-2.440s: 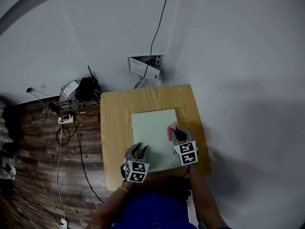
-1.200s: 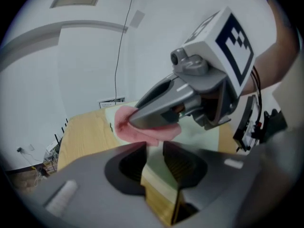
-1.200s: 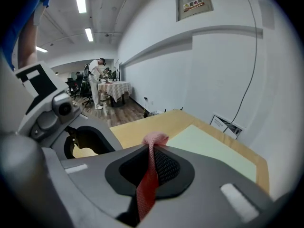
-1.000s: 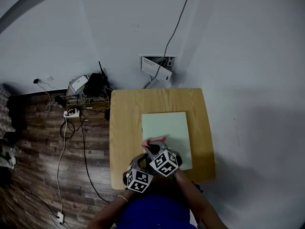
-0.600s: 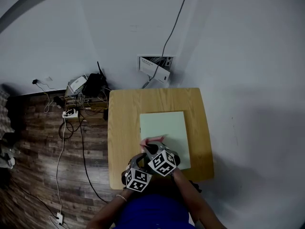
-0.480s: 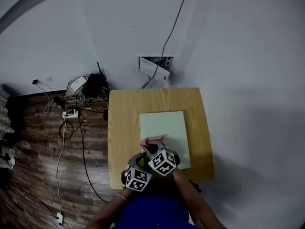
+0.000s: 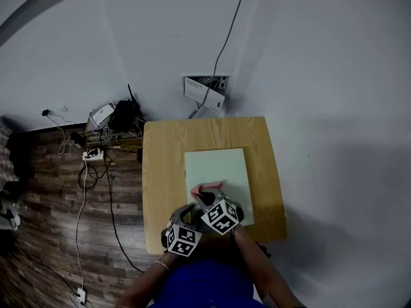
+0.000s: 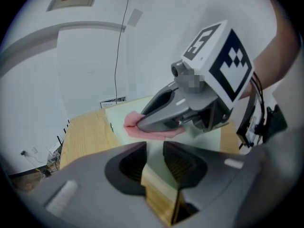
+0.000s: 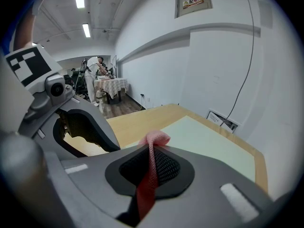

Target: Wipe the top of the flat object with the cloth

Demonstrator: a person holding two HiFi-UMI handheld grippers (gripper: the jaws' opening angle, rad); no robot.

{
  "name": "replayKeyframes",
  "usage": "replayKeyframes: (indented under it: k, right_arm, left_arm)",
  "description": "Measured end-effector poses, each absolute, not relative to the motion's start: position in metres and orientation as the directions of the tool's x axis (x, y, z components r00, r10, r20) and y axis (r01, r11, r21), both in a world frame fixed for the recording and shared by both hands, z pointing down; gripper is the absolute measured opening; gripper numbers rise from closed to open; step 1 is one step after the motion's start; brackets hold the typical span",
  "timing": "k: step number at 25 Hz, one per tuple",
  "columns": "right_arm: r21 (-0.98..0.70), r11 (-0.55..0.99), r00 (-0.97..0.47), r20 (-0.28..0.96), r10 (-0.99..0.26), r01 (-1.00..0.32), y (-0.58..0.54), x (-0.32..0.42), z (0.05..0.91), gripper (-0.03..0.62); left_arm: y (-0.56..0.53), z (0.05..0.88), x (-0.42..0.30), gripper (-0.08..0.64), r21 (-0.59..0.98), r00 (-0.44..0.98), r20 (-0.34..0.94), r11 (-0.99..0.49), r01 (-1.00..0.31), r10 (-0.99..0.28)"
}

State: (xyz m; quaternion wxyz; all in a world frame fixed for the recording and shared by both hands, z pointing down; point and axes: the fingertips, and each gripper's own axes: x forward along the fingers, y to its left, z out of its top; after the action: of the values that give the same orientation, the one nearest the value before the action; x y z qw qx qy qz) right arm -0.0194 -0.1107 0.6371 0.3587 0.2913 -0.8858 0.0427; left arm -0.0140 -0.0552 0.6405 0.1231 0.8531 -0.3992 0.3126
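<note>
Cloth (image 7: pixel 207 188) nr board (image 7: pixel 221 165) left edge

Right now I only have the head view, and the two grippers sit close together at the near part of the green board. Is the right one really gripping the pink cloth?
Observer: Yes. In the right gripper view the cloth runs as a thin strip between the shut jaws of the right gripper, with a tuft poking out past the tips.
Reviewer: Is the left one holding anything?
Observer: No. The left gripper view shows the jaws of the left gripper apart. Only the board and the table show through the gap.
Reviewer: Is the cloth down on the board?
Observer: It appears so. From the left gripper view it lies flattened on the board under the right gripper's tips.
</note>
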Motion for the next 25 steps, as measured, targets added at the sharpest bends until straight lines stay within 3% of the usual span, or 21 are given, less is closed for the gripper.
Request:
replayKeyframes:
  k: [25]
  right_arm:
    - [0.141, 0.69, -0.44, 0.676, -0.591, -0.71, -0.118, 0.08, 0.642, 0.017]
  left_arm:
    - [-0.055, 0.64, -0.012, 0.11, -0.047, 0.478, 0.639, -0.651, -0.758, -0.603]
